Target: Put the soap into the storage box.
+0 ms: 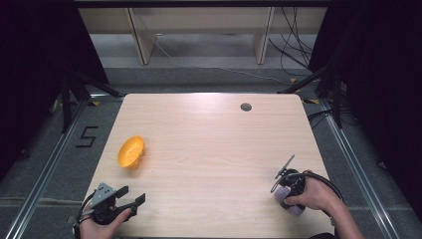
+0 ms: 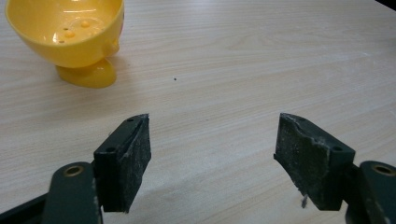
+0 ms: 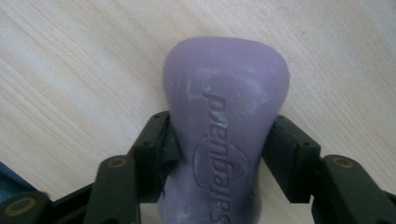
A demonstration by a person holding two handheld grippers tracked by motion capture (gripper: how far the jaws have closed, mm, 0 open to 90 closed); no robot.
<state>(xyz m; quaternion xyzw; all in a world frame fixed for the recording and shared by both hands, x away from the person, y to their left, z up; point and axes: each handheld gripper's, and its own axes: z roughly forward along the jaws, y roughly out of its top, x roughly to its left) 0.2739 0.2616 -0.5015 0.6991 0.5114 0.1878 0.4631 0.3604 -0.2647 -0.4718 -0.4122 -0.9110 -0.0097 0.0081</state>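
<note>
A purple bar of soap [image 3: 226,84] with embossed lettering lies on the wooden table [image 1: 209,134] at the front right. My right gripper [image 3: 219,135] is shut on it, with both pads pressed against its sides. In the high view the right gripper [image 1: 287,191] points down and the soap's [image 1: 281,193] ends show beside the hand. A yellow footed bowl [image 1: 131,152] stands tilted at the left of the table; its inside [image 2: 65,28] looks empty. My left gripper [image 1: 132,195] rests at the front left corner, short of the bowl. The left gripper's [image 2: 212,140] jaws stand wide apart with nothing between them.
A small round grey grommet [image 1: 246,107] sits in the table near its far edge. Dark frames and cables surround the table on the floor. A shelf unit [image 1: 199,30] stands behind it.
</note>
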